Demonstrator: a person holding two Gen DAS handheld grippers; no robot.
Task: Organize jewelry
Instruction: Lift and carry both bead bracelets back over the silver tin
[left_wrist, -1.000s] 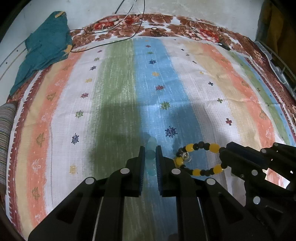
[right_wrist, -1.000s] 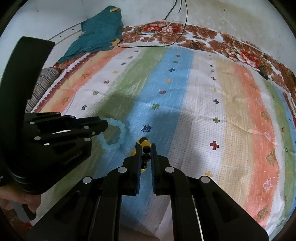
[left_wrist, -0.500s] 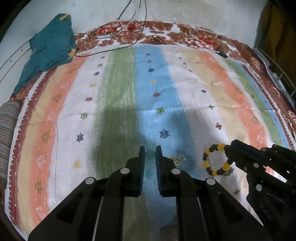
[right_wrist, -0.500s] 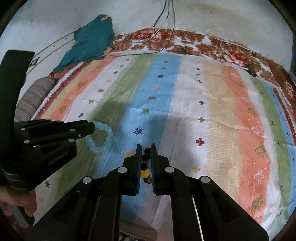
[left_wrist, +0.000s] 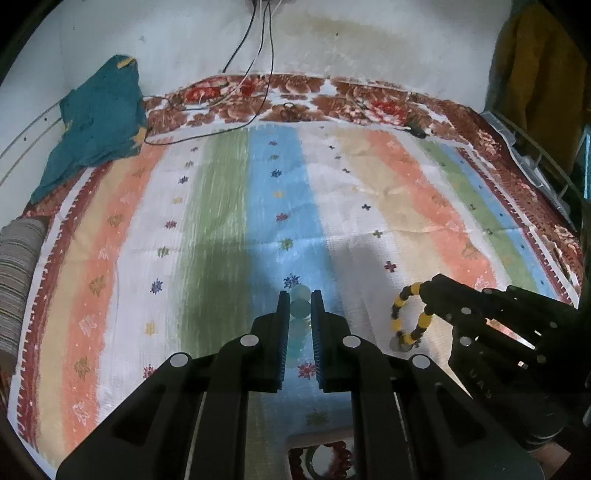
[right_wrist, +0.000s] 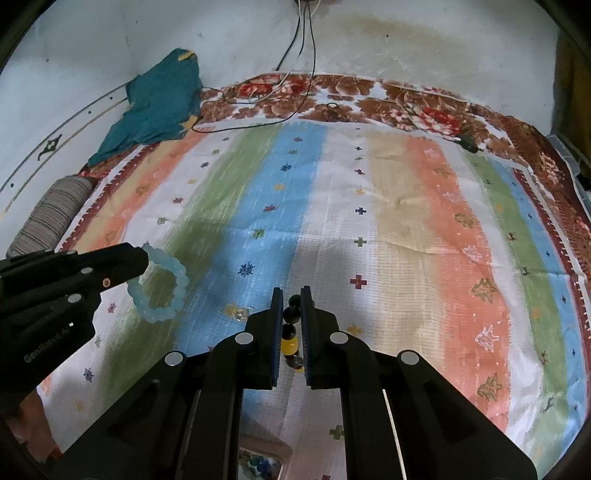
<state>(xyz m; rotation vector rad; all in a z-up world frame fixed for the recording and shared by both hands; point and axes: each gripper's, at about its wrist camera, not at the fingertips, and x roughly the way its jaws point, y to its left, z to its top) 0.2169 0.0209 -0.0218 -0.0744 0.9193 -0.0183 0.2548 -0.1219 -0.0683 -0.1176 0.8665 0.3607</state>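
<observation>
While clamped | blue bracelet (left_wrist: 299, 317) in left gripper (left_wrist: 299, 301) | above bedspread (left_wrist: 221, 221)

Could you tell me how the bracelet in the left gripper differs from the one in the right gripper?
The pale blue bracelet is one translucent colour throughout; the yellow-and-black bracelet alternates two opaque colours. The pale blue bracelet's beads look round and closely packed, while the yellow-and-black bracelet mixes longer yellow beads with small black ones. Both are beaded loops, each pinched by a shut gripper, left gripper and right gripper, above the striped cloth.
</observation>
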